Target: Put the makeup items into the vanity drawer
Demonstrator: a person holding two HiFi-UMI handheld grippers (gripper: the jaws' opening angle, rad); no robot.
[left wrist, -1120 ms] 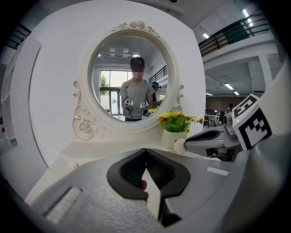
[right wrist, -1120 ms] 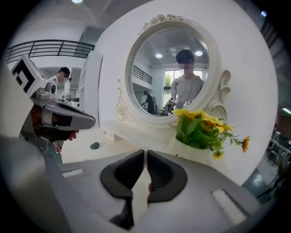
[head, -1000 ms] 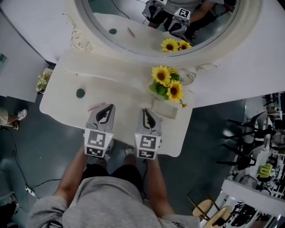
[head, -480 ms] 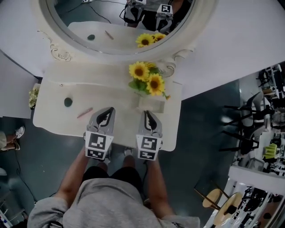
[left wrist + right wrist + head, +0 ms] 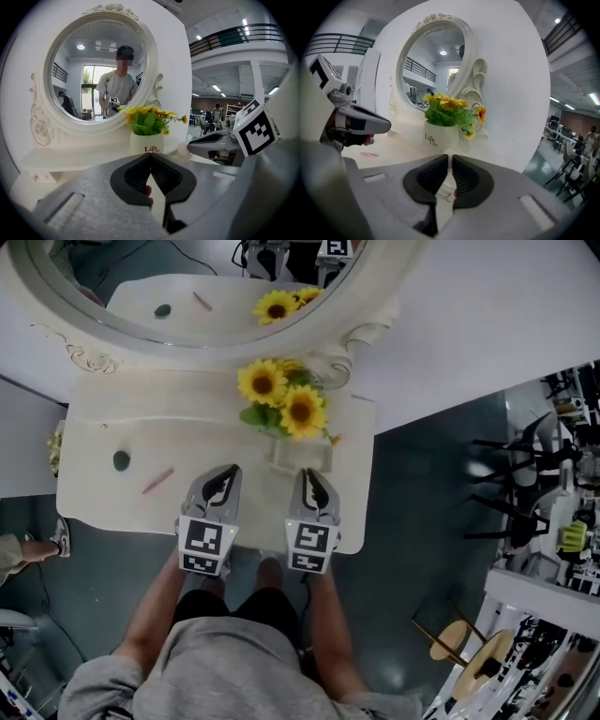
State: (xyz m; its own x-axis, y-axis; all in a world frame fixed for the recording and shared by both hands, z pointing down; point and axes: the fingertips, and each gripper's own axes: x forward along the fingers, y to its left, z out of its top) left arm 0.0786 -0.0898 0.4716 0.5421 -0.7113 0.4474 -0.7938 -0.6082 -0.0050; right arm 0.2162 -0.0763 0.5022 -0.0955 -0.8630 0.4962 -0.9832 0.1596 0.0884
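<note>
On the white vanity top lie a round dark-green item and a thin pink stick, both at the left. The pink stick also shows in the right gripper view. My left gripper hovers over the front of the top, right of the stick, shut and empty. My right gripper is beside it, just in front of the white sunflower pot. Its jaws stand together with only a hairline slit and hold nothing. No drawer front shows in any view.
The sunflowers rise above the pot, straight ahead of both grippers. The oval mirror stands behind them. A white wall lies at the right; chairs and racks stand on the dark floor further right.
Both grippers have shifted to the right along the vanity's front. The green item and pink stick now lie further to their left, and the pot stands straight ahead of the right gripper.
</note>
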